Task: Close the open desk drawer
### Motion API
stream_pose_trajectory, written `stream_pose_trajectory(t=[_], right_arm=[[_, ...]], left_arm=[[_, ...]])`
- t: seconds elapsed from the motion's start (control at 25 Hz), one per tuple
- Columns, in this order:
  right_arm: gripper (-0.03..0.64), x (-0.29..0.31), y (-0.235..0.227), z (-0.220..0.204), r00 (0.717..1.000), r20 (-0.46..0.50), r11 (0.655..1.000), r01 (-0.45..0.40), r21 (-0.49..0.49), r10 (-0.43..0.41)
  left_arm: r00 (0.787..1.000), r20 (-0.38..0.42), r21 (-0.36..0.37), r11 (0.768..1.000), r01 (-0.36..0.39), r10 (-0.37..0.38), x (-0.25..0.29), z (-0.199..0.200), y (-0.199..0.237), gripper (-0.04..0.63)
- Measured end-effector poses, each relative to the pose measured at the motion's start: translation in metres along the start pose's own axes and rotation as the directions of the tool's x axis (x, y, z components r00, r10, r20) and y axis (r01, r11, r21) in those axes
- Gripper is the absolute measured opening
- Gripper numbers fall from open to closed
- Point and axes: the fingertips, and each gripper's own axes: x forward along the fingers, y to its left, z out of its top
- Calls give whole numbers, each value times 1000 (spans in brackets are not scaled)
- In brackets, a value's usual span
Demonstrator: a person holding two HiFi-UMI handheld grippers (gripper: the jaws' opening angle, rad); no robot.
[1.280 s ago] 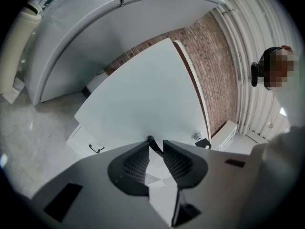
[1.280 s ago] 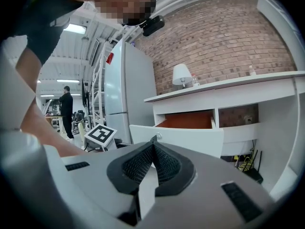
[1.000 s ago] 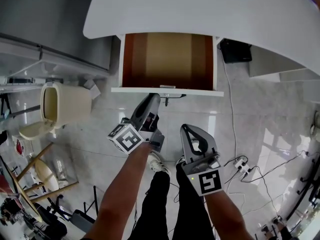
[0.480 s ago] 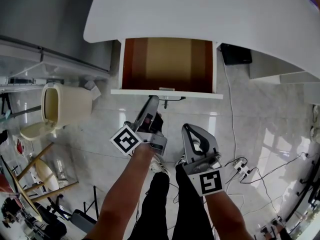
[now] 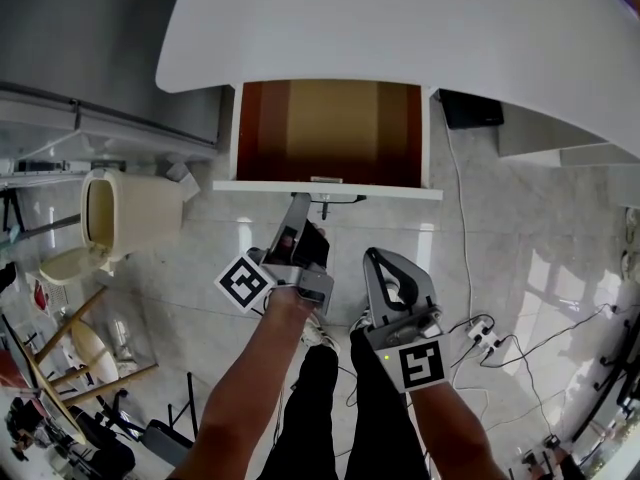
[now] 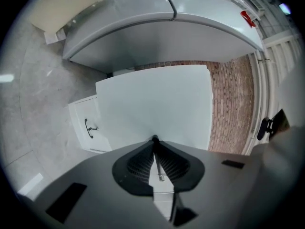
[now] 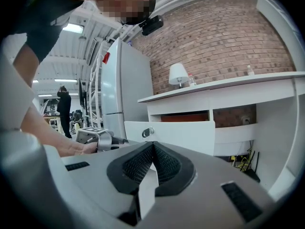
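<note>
The desk drawer [image 5: 330, 133] stands pulled out from under the white desk top [image 5: 400, 18], its brown inside bare. Its white front [image 5: 260, 185] carries a small dark handle [image 5: 335, 199] in the middle. My left gripper [image 5: 299, 201] points at the drawer front just left of the handle, close to it; whether it touches I cannot tell. Its jaws have just been closing with nothing between them, and its tips [image 6: 154, 140] now meet. My right gripper [image 5: 376, 257] hangs back from the drawer, shut and empty. In the right gripper view [image 7: 153, 143] the drawer front [image 7: 181, 135] lies ahead.
A beige bin [image 5: 125, 208] stands on the floor at the left, below a grey fridge [image 5: 100, 48]. A black box [image 5: 472, 103] sits under the desk at the right, with a cable running to a power strip [image 5: 485, 333]. The person's legs [image 5: 320, 388] are below the grippers.
The left gripper has rolled about its own axis, swinging its marker cube down to the left, and its jaws have narrowed. The drawer and the right gripper look unmoved.
</note>
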Motion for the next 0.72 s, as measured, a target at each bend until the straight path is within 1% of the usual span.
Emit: stream_pose_trajectory(t=[0.16,0.28,0.48,0.6,0.72], right_arm=[[27,1,-8,0,1000,-6,1000,22,-10,-22],[28,3,-17,-2,999,-10,999,48,2,-48],[28,10,-30,-5,998,-15,998,53,31,-53],[28,8,-36,-4,998,-9,997,70,37,-70],[28,6,-37,0,997,4,996,70,51,-71]], left_arm=[[1000,4,-7,1000,4,-4,5,0,-2,37],[1000,9,-13,1000,8,-8,12,2,-2,37],[1000,18,-16,1000,9,-9,30,8,-1,37],[1000,26,-13,1000,9,-9,32,10,-4,37],[999,36,-14,1000,8,-8,32,11,-9,37]])
